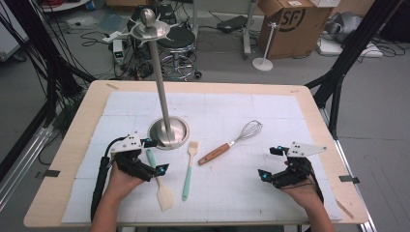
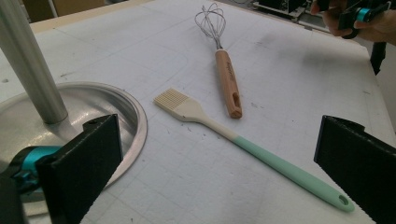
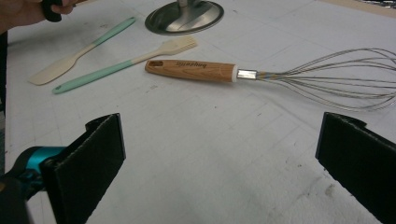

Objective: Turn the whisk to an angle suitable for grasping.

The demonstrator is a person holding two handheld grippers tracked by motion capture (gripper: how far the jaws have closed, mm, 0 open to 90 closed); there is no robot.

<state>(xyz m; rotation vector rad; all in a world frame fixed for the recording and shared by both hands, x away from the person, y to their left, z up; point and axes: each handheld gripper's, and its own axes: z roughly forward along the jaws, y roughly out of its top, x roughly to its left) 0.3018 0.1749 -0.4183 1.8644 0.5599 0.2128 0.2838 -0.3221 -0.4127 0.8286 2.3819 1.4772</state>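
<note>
My left gripper [image 1: 155, 155] [image 2: 219, 179] is open at the table's front left, beside the steel stand's round base [image 1: 168, 131] [image 2: 128, 112]. In the high view a mint-handled spatula [image 1: 160, 186] [image 3: 70, 60] runs between its spread jaws; I cannot tell if they touch. A mint-handled pastry brush [image 1: 188, 171] [image 2: 261, 156] [image 3: 116, 67] lies just right of it. Further right lies a wood-handled whisk [image 1: 232, 142] [image 2: 228, 81] [image 3: 196, 71]. My right gripper [image 1: 268, 163] [image 3: 219, 175] is open at the front right, empty, short of the whisk.
The stand's tall pole [image 1: 162, 92] rises from the base to a knobbed top. A white gridded mat [image 1: 270, 111] covers the wooden table. Beyond the far edge are a stool [image 1: 179, 43], a cardboard box [image 1: 290, 24], cables and black frame legs.
</note>
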